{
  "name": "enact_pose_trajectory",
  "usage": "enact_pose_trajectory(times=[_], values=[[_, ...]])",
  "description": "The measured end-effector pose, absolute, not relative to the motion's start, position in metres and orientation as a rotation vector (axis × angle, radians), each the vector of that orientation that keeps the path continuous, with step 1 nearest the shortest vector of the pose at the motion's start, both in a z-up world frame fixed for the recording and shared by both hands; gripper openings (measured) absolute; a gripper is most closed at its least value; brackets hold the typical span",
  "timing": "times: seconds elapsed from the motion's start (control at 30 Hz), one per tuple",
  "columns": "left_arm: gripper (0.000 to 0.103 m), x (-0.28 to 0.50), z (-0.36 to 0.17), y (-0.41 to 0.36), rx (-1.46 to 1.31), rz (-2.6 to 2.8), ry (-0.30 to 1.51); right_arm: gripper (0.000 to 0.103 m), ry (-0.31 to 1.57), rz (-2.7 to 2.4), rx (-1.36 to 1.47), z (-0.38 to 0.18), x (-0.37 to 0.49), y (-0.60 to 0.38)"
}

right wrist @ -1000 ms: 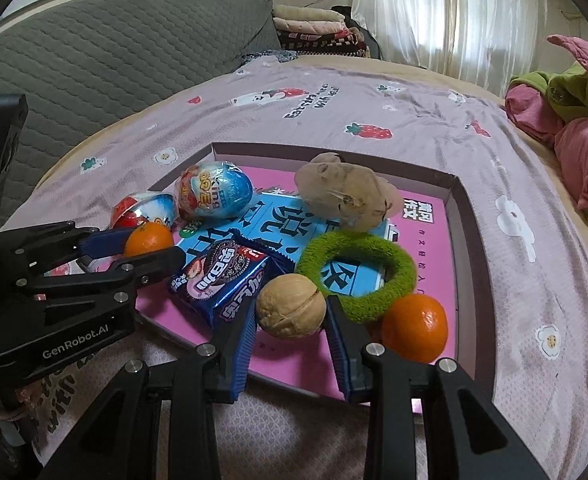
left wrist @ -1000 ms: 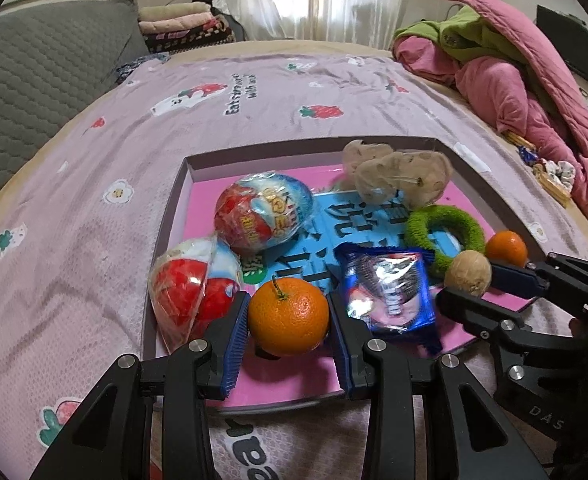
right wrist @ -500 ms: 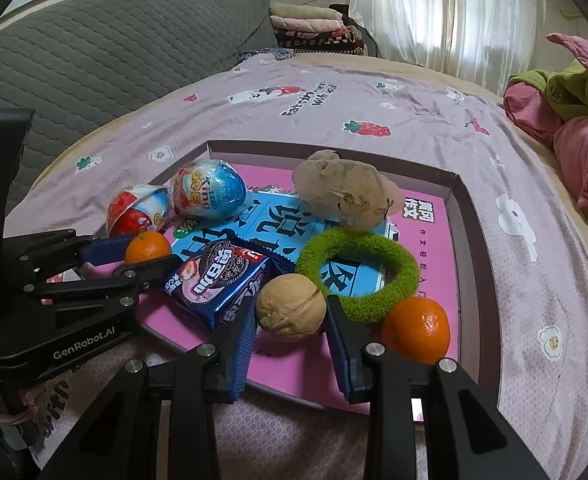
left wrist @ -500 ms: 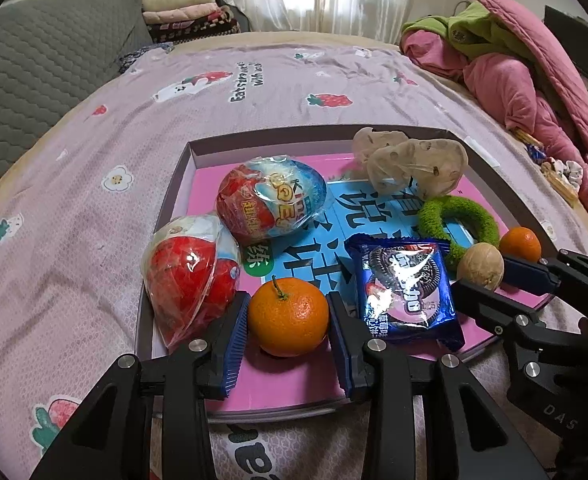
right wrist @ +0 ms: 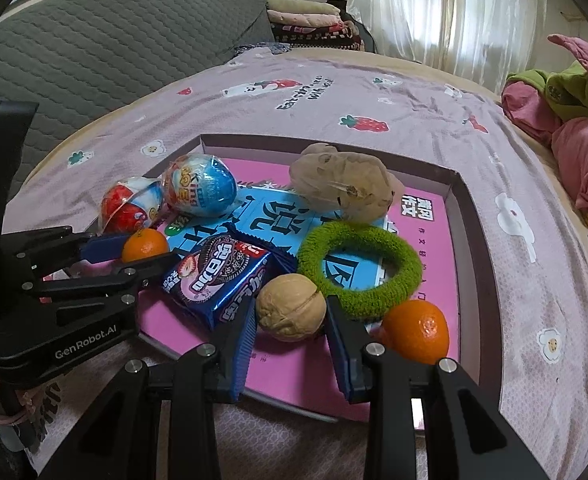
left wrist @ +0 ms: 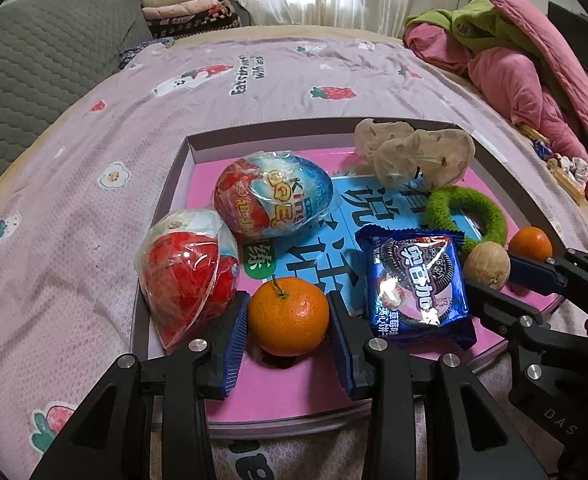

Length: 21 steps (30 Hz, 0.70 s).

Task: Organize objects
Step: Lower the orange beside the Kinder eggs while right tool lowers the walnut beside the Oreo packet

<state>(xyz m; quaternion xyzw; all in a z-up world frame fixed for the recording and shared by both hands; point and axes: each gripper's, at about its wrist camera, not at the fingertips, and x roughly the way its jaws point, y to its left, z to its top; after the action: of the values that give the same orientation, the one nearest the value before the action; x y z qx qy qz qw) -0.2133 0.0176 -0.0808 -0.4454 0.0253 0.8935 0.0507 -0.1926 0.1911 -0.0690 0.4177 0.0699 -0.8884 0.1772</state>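
A shallow pink tray (left wrist: 254,136) lies on the bed. My left gripper (left wrist: 288,308) is shut on a tangerine (left wrist: 289,316) just above the tray's near edge. My right gripper (right wrist: 291,312) is shut on a walnut (right wrist: 291,306) at the tray's near right side. Between the two lies a blue cookie packet (left wrist: 416,284). Left of the held tangerine are two wrapped toy eggs, one red (left wrist: 184,276) and one red and blue (left wrist: 274,200). A green fuzzy ring (right wrist: 360,268), a second tangerine (right wrist: 416,330) and a pale lumpy wrapped item (right wrist: 344,186) fill the tray's right half.
The tray (right wrist: 454,184) rests on a lilac strawberry-print sheet (left wrist: 254,76). A grey quilted cushion (left wrist: 34,60) is at the far left, folded blankets (left wrist: 190,8) lie behind it, and a pink and green bedding pile (left wrist: 514,60) is on the right.
Both grips hold as before. The left wrist view has shifted slightly, showing a little more of the tray's near edge. The right gripper has stayed put.
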Motion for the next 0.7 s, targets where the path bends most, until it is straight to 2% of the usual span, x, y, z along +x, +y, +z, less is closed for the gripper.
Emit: enact_pose_trajectory(times=[0.7], values=[[0.040, -0.2113, -0.0790, 0.0163, -1.377, 2.676, 0.071, 0.035, 0.163, -2.505, 1.206, -0.0673, -0.1922, 0.1938]])
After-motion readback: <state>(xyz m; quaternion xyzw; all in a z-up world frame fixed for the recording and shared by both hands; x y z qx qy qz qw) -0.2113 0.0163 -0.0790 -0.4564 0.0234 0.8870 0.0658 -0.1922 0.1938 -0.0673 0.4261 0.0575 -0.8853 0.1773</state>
